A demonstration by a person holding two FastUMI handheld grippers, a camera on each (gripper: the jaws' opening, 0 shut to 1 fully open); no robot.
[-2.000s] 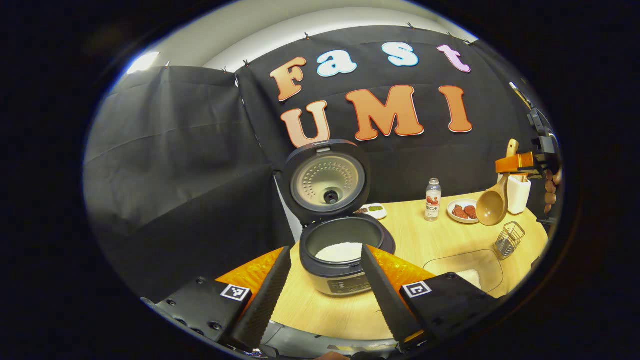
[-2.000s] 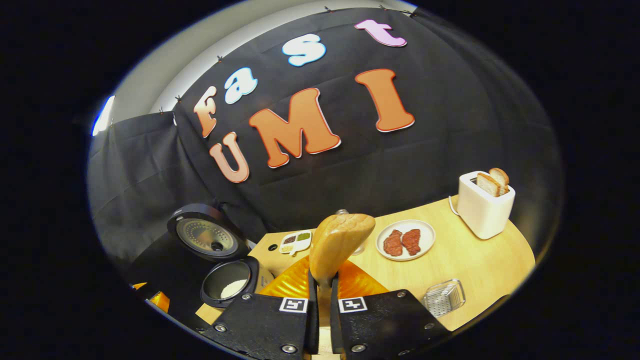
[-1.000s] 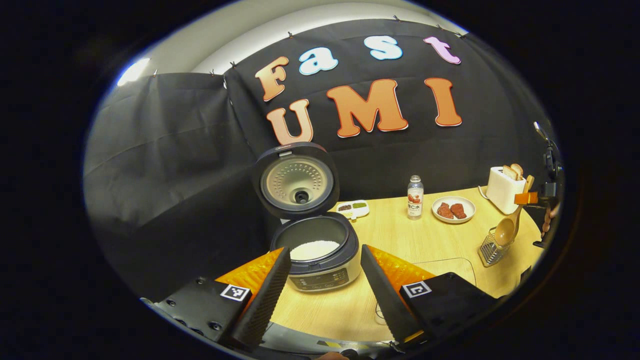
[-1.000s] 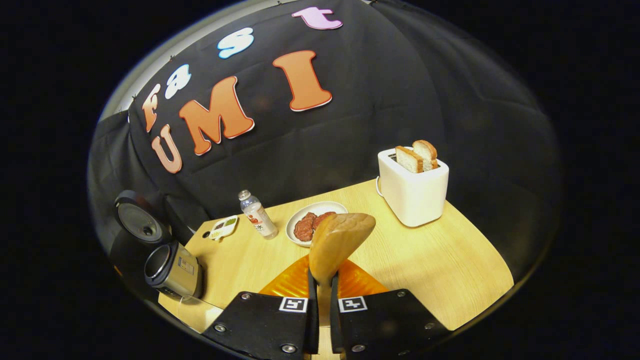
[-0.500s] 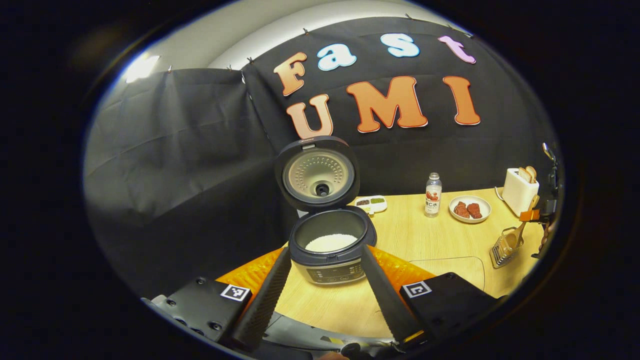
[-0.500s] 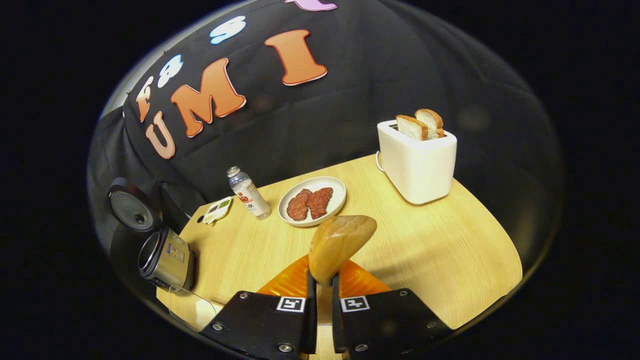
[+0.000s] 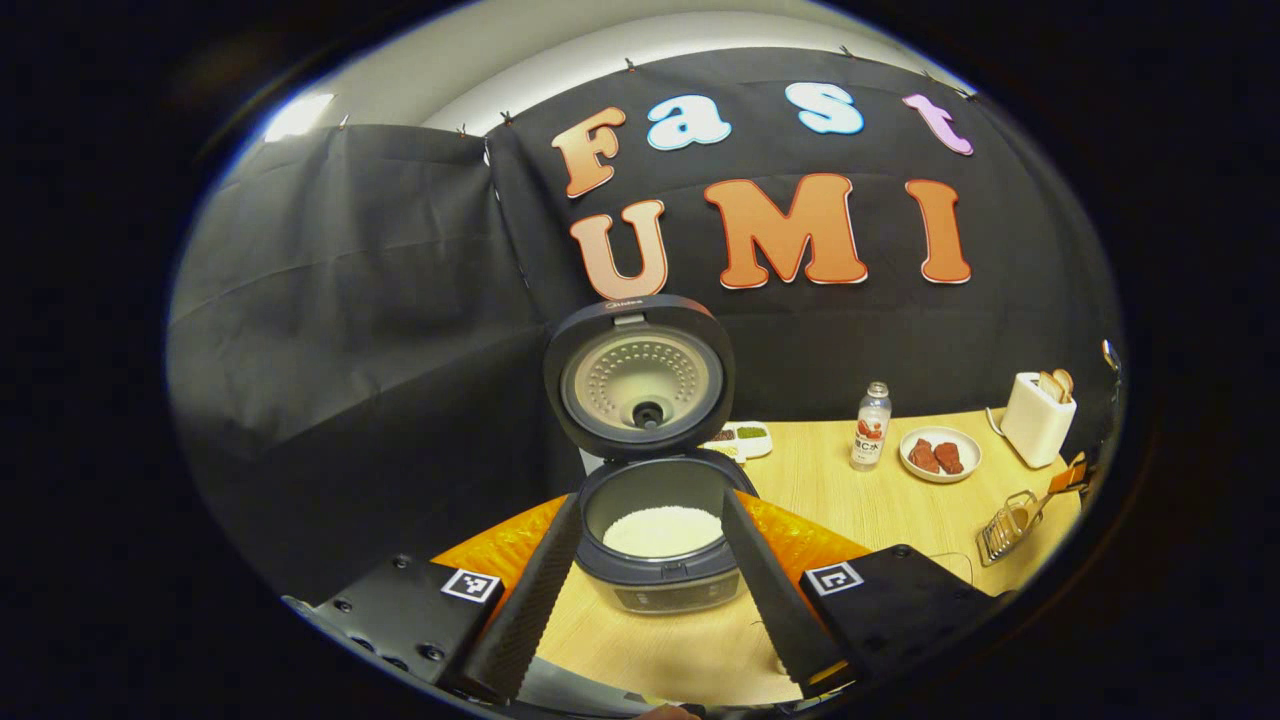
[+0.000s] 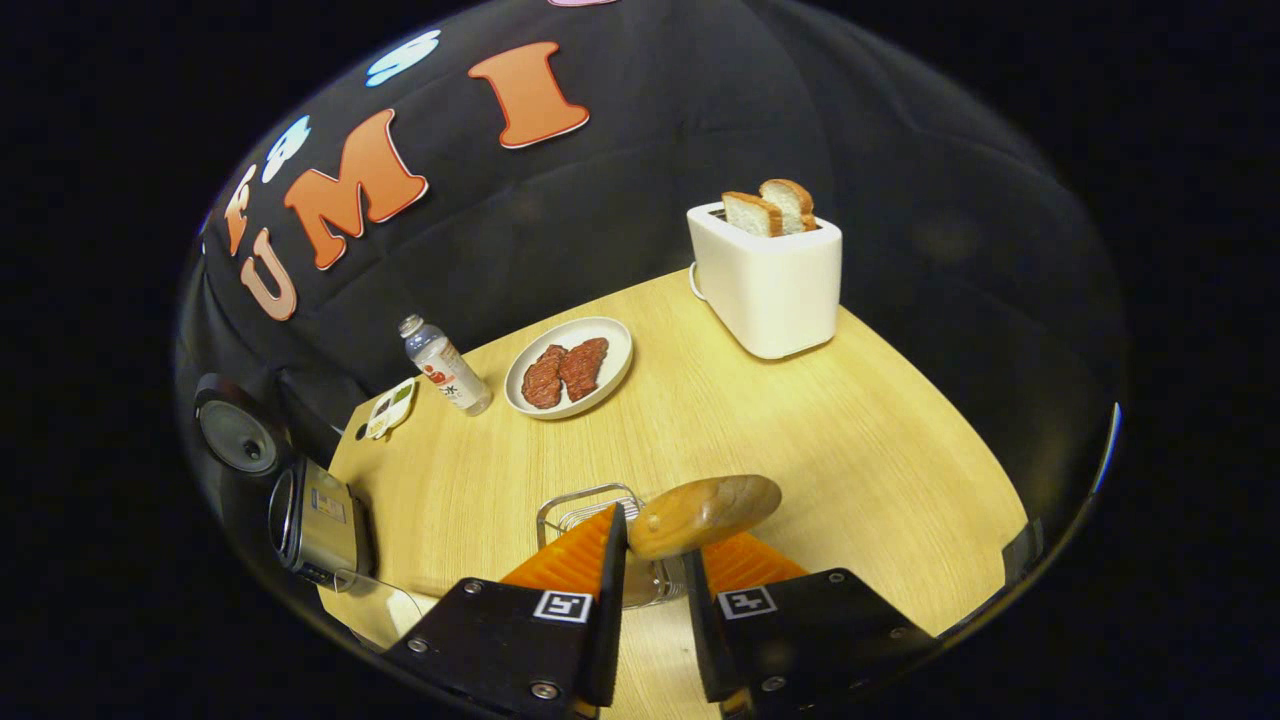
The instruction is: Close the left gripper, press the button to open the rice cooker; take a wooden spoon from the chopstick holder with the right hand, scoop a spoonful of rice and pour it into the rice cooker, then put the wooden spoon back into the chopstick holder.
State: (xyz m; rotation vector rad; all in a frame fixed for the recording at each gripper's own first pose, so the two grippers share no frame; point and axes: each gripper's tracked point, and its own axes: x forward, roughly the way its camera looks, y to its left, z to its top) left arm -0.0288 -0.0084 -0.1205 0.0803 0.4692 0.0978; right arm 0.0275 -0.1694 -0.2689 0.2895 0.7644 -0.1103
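Here the right claw [image 8: 652, 560] stands released, the wooden spoon [image 8: 705, 516] resting in the wire holder [image 8: 578, 505] just ahead. The left claw [image 7: 645, 575] is released too, fingers framing the open rice cooker [image 7: 655, 530] on the desk [image 8: 800, 440].

In the right gripper view I see my right gripper [image 8: 652, 600] low in the picture, its two fingers a little apart, and the wooden spoon [image 8: 705, 516] lies tilted between and just above their tips; I cannot tell if both fingers press on it. Just behind the fingers the wire chopstick holder [image 8: 585, 505] stands on the wooden table [image 8: 860, 440]. Further back are a plate of meat [image 8: 570, 368], a small bottle [image 8: 444, 366], a white toaster [image 8: 775, 280] with two bread slices, and, at the left edge, the open rice cooker [image 8: 305, 525].
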